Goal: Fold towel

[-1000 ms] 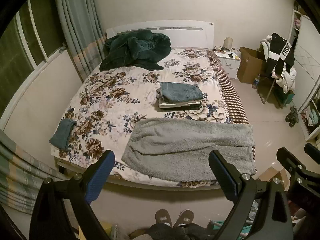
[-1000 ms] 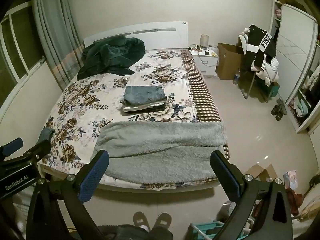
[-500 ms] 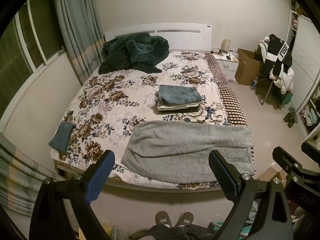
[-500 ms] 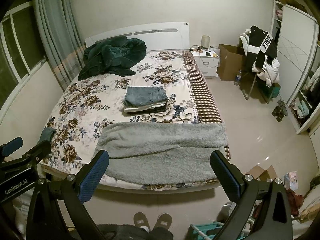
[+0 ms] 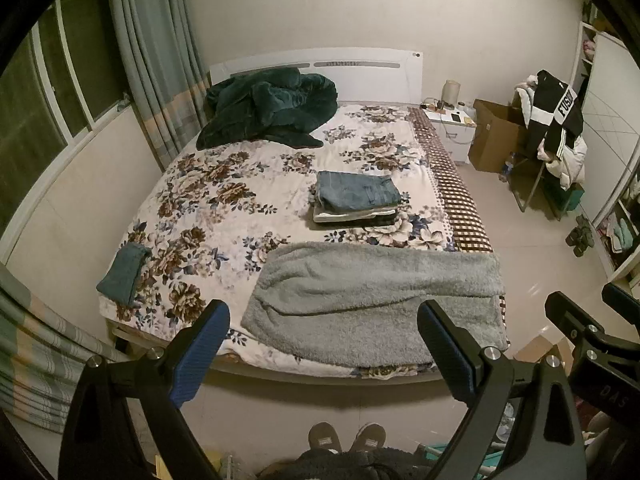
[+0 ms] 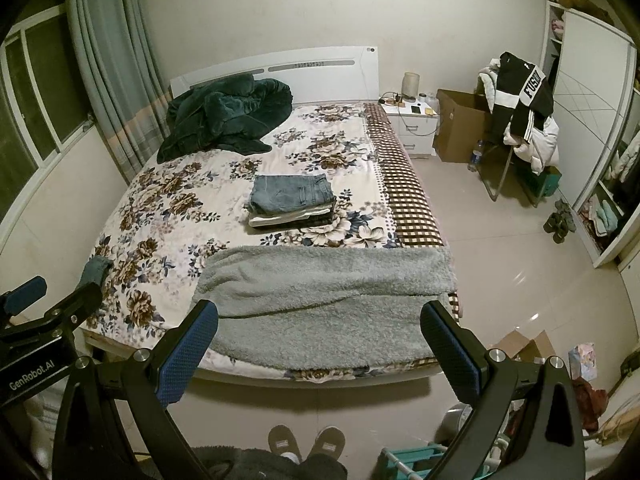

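Note:
A fluffy grey towel (image 5: 372, 300) (image 6: 324, 300) lies spread flat across the foot of the bed, folded lengthwise with a fold line running left to right. My left gripper (image 5: 324, 354) is open, held in the air short of the bed's foot edge, nothing between its fingers. My right gripper (image 6: 320, 354) is open as well, at the same height, empty. Both hang well back from the towel. The right gripper's body shows at the left wrist view's right edge, and the left gripper's body at the right wrist view's left edge.
The floral bedspread (image 5: 224, 200) carries a stack of folded clothes (image 5: 356, 196) (image 6: 292, 200), a dark green blanket heap (image 5: 268, 108) and a small folded teal cloth (image 5: 124, 276). A person's slippered feet (image 6: 308, 444) stand below. Cardboard (image 6: 524, 346) lies on the floor right.
Both grippers have drawn slightly back and tilted a little, so the bed sits marginally lower and farther in view. Nothing on the bed has moved.

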The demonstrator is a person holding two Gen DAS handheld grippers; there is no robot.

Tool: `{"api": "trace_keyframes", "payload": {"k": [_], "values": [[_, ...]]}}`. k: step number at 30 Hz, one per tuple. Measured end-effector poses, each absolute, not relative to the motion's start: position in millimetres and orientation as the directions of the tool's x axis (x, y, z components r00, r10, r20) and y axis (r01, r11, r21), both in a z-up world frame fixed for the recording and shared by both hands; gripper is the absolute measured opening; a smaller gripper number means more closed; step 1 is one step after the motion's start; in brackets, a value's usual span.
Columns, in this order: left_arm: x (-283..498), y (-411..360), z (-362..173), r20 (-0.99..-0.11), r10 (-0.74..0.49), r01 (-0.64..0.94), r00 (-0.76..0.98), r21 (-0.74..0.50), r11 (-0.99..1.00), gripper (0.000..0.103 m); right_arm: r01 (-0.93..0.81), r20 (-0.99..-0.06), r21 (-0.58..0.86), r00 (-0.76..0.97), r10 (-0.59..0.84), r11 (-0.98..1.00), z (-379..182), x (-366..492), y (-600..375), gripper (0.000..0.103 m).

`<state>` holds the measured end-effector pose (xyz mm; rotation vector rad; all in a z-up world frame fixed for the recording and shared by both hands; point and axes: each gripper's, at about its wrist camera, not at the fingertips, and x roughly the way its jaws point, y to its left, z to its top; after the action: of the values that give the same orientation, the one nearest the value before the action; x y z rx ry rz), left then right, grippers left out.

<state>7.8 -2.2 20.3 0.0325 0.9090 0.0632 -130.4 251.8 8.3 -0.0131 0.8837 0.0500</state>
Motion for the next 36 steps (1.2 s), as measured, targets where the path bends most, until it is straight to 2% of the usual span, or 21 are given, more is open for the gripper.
{"api": "trace_keyframes", "payload": {"k": [36], "values": [[2.7, 1.7, 18.9, -0.783, 0.066, -0.04, 0.619, 0.052, 0.998, 0.096, -0.05, -0.77, 0.016, 0.636, 0.044, 0.999, 12.1, -132.0, 255.1, 0.103]]}}
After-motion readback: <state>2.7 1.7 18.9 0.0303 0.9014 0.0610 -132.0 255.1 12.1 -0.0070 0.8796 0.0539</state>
